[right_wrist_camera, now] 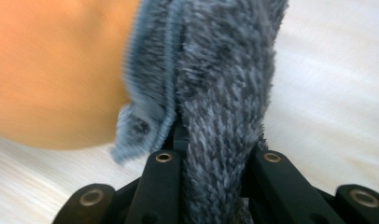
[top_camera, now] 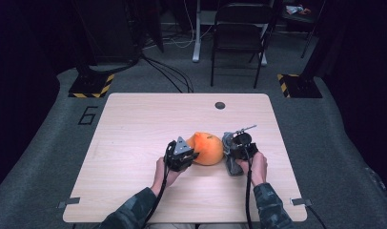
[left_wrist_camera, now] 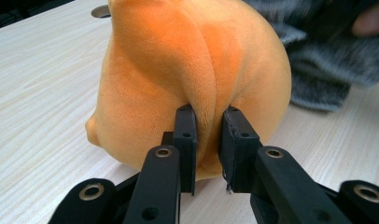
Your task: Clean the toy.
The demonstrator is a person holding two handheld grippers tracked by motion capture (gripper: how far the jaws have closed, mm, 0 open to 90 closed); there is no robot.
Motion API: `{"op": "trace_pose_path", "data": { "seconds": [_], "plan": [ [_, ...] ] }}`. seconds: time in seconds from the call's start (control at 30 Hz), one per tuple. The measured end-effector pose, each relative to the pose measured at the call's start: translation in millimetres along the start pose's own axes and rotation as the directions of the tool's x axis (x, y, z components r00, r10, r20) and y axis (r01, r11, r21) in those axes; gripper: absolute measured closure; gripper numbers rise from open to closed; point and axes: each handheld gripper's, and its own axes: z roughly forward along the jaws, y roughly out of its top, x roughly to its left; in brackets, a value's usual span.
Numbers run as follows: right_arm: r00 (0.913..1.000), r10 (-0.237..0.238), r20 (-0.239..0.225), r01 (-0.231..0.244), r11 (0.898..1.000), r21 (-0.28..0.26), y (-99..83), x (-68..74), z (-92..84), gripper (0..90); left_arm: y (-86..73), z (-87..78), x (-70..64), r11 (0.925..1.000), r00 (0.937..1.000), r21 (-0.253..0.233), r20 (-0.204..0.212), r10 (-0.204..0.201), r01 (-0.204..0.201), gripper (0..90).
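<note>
An orange plush toy (top_camera: 207, 148) lies near the middle of the light wooden tabletop (top_camera: 134, 143), a little toward the person's side. In the high view the left tongs (top_camera: 188, 153) sit against the toy's left flank, held by the person's left hand (top_camera: 166, 171), with the grey three-cornered plate on top and a black cable trailing back along the camouflage sleeve (top_camera: 129, 212). The left gripper view shows the left tongs (left_wrist_camera: 208, 140) clamped on a raised fold of the toy's (left_wrist_camera: 187, 70) orange fabric: both black pads press into the plush from either side, with a seam ridge pinched between them. The toy rests on the tabletop (left_wrist_camera: 38, 93), and a small nub sticks out at its lower left edge.

The right tongs (top_camera: 233, 149) stand just to the right of the toy, held by the right hand (top_camera: 256, 167). In the right gripper view the right tongs (right_wrist_camera: 215, 154) are closed on a grey fuzzy fabric piece (right_wrist_camera: 225, 93), which rises between the two jaws; a ribbed, lighter blue-grey edge (right_wrist_camera: 150, 84) runs down its left side. The orange toy (right_wrist_camera: 57, 70) sits right beside this grey fabric, though that picture is blurred and whether they touch cannot be told. In the left gripper view the same grey fabric (left_wrist_camera: 318, 70) lies behind the toy at the right.

A round grommet (top_camera: 220, 105) is set in the far side of the tabletop, and a black chair (top_camera: 239, 33) stands on the floor beyond it.
</note>
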Motion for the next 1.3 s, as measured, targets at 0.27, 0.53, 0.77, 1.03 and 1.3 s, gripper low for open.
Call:
{"op": "trace_pose_path", "data": {
  "seconds": [0.27, 0.53, 0.77, 1.03, 1.3],
  "plan": [
    [0.9855, -0.113, -0.126, 0.081, 0.969, -0.232, 24.5, 47.5, -60.2, 77.9, 0.9, -1.0, -5.3, 0.9997, 0.9997, 0.000, -0.004, 0.024, -0.024, 78.2],
    [0.9778, -0.199, -0.066, 0.185, 0.967, -0.175, 22.4, 82.1, -28.2, 78.0, -0.8, -0.5, -6.0, 0.9998, 0.9998, 0.005, 0.007, 0.019, -0.020, 78.2],
    [0.9805, -0.192, -0.041, 0.184, 0.971, -0.153, 20.9, 71.3, -28.2, 78.3, -0.5, 0.0, -4.7, 0.9999, 0.9998, 0.001, 0.009, 0.015, -0.015, 78.4],
    [0.9873, -0.159, -0.004, 0.157, 0.981, -0.111, 16.0, 52.7, -22.2, 78.2, 0.4, 0.3, -3.8, 0.9999, 0.9998, 0.004, 0.015, 0.009, -0.009, 78.4],
    [0.9945, -0.105, -0.011, 0.104, 0.993, -0.053, 9.6, 36.8, -13.0, 78.1, -0.3, 1.5, -4.1, 0.9998, 0.9998, 0.003, 0.011, 0.018, -0.018, 78.5]
  ]
}}
